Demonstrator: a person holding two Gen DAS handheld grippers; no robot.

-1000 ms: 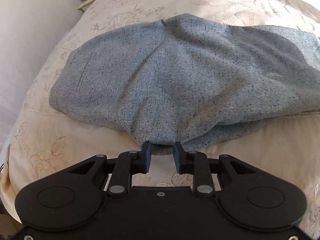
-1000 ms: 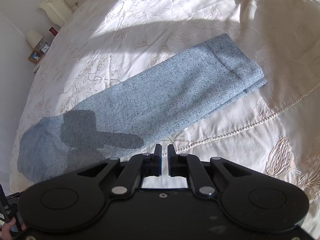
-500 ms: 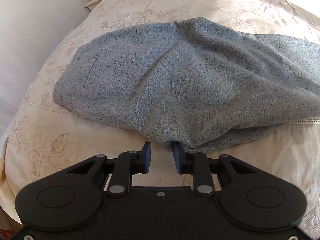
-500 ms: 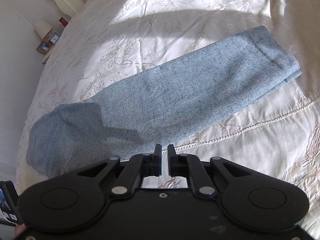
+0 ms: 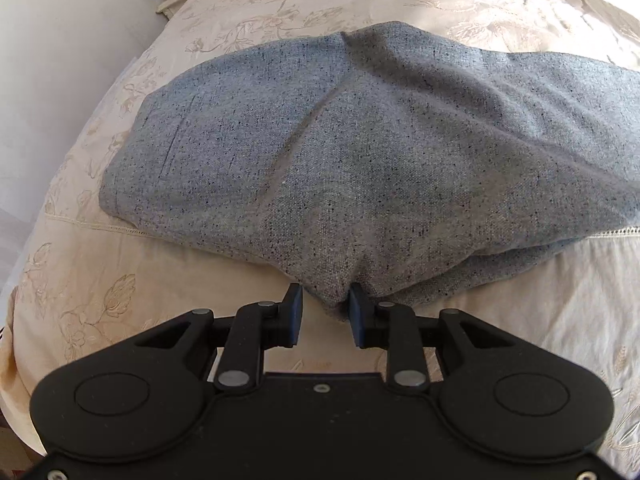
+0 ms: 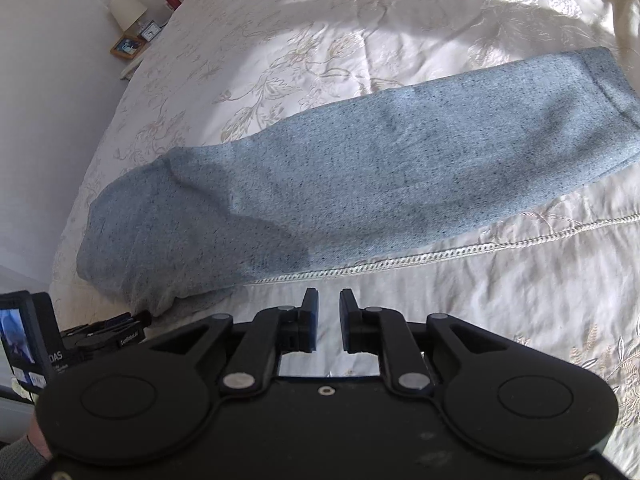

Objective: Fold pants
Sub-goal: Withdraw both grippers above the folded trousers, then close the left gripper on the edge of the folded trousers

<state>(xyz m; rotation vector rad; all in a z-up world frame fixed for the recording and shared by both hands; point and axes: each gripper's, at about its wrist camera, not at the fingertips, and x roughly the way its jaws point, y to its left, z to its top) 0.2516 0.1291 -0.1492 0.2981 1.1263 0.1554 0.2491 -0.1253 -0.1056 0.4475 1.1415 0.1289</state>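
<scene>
Lying lengthwise on the embroidered bedspread (image 6: 460,20), the grey pants (image 6: 360,184) are nosed by the parted left gripper (image 5: 325,312), while the empty right gripper (image 6: 329,312), whose jaws have just been opening, is kept short of them, so only one layer could be pinched.

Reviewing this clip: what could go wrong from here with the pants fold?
1. The left tongs straddle only a small bunched tip of the pants; closing there may catch one layer.
2. The right tongs, just opened and empty, sit off the cloth over the bedspread and could pinch it.
</scene>
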